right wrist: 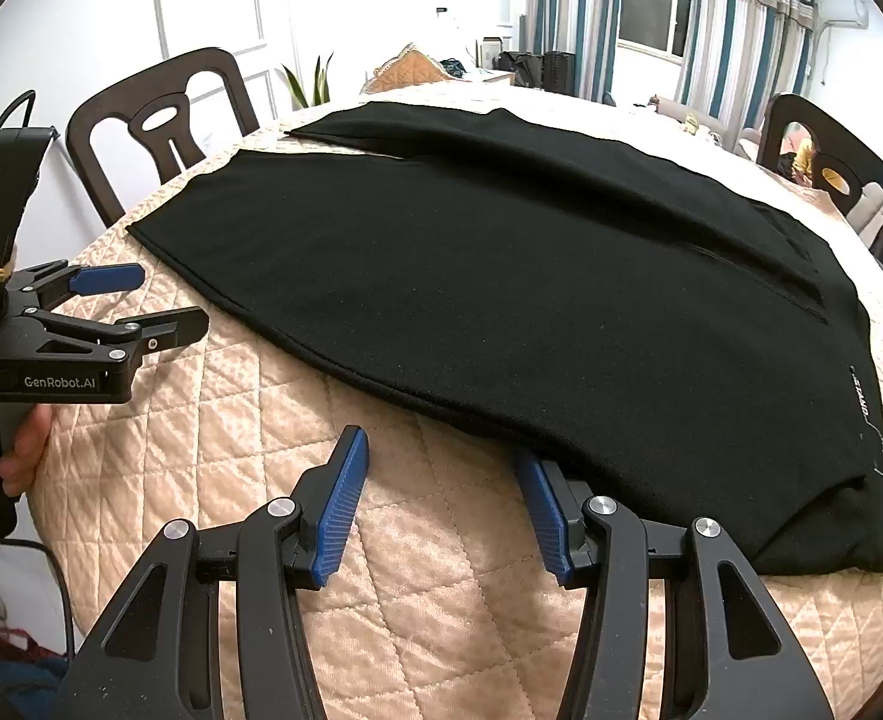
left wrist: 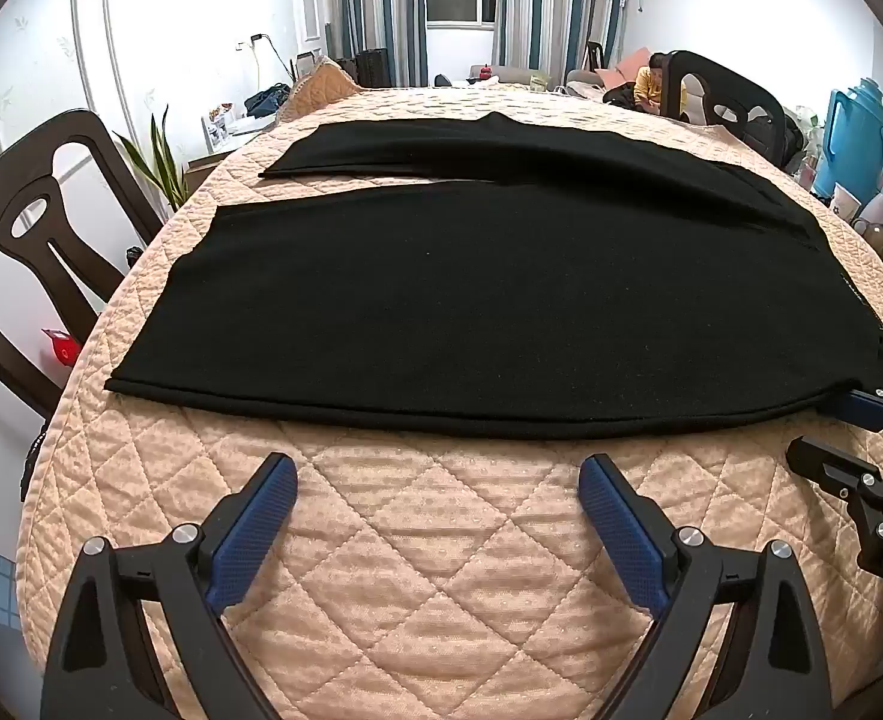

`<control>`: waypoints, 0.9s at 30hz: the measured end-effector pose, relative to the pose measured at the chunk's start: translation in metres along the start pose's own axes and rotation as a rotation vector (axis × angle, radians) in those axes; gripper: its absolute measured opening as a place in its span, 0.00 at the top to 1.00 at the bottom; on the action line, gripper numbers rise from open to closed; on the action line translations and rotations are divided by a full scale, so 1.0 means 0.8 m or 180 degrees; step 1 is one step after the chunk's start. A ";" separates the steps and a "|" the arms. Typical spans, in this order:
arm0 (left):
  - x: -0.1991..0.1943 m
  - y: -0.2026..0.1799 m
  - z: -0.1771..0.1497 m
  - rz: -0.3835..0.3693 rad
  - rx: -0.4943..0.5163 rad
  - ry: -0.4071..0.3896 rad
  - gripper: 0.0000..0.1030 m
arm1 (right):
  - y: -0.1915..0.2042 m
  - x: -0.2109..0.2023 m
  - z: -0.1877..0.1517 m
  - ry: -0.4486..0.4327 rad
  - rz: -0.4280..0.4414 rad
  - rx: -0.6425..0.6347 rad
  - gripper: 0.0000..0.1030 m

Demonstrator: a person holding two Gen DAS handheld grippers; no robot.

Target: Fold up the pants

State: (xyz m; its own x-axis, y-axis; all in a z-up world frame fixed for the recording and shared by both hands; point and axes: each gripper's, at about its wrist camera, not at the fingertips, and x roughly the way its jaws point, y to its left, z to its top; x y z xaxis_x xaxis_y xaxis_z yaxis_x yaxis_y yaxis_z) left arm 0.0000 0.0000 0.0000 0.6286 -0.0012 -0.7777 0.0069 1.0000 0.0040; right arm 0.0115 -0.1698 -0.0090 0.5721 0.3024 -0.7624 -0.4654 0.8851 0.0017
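Both grippers, left gripper (left wrist: 438, 483) and right gripper (right wrist: 441, 468), hover with fingers wide and empty just below the pants (left wrist: 441, 288), whose long axis runs left-right; the right is nearer the hem.

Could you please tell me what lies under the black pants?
The pants lie flat on a quilted peach cover, which shows all around them. Whatever is beneath that cover, or tucked under the fabric itself, is hidden.

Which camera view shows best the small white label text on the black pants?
The right wrist view: the white label on the black pants is near there and its letters are partly readable, close to the waist end. In the left wrist view the same mark is only a faint speck at the pants' right edge, unreadable.
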 end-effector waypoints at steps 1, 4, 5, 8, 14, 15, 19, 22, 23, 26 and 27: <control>0.000 0.000 0.000 0.0001 0.0000 -0.0001 0.06 | 0.000 0.000 0.000 -0.0005 -0.0008 -0.0007 0.50; 0.000 0.000 0.000 0.0000 0.0001 -0.0003 0.06 | 0.000 0.000 0.000 -0.0003 -0.0016 -0.0014 0.50; 0.000 0.000 0.000 0.0002 0.0000 -0.0004 0.06 | 0.000 0.000 0.000 -0.0003 -0.0013 -0.0012 0.50; 0.000 0.000 0.000 0.0021 -0.0004 -0.0010 0.06 | 0.000 0.000 0.000 -0.0003 -0.0018 -0.0015 0.50; -0.004 -0.002 -0.005 0.0025 -0.0018 -0.0011 0.06 | 0.000 0.000 0.000 -0.0004 -0.0013 -0.0011 0.50; -0.004 -0.002 -0.005 0.0026 -0.0016 -0.0015 0.06 | 0.000 0.000 0.000 -0.0005 -0.0013 -0.0011 0.50; -0.006 -0.002 -0.007 0.0032 -0.0015 -0.0018 0.06 | -0.001 -0.001 0.000 -0.0006 -0.0010 -0.0009 0.50; -0.003 0.000 -0.002 0.0030 -0.0019 -0.0016 0.06 | 0.000 -0.001 -0.001 -0.0008 -0.0005 -0.0005 0.50; -0.003 0.000 -0.002 0.0031 -0.0018 -0.0016 0.06 | 0.001 -0.001 -0.001 -0.0008 -0.0002 -0.0003 0.50; -0.003 -0.001 -0.002 0.0036 -0.0016 -0.0019 0.06 | 0.002 -0.001 -0.001 -0.0009 0.0019 0.0008 0.49; -0.004 0.000 -0.002 0.0037 -0.0017 -0.0018 0.06 | 0.000 -0.001 0.000 -0.0010 0.0035 0.0010 0.49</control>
State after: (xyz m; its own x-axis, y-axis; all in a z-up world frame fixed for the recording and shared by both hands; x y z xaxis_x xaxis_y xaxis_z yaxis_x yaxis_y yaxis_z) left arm -0.0029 -0.0001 0.0013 0.6330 0.0104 -0.7741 -0.0046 0.9999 0.0097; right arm 0.0107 -0.1699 -0.0086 0.5691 0.3131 -0.7603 -0.4695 0.8828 0.0121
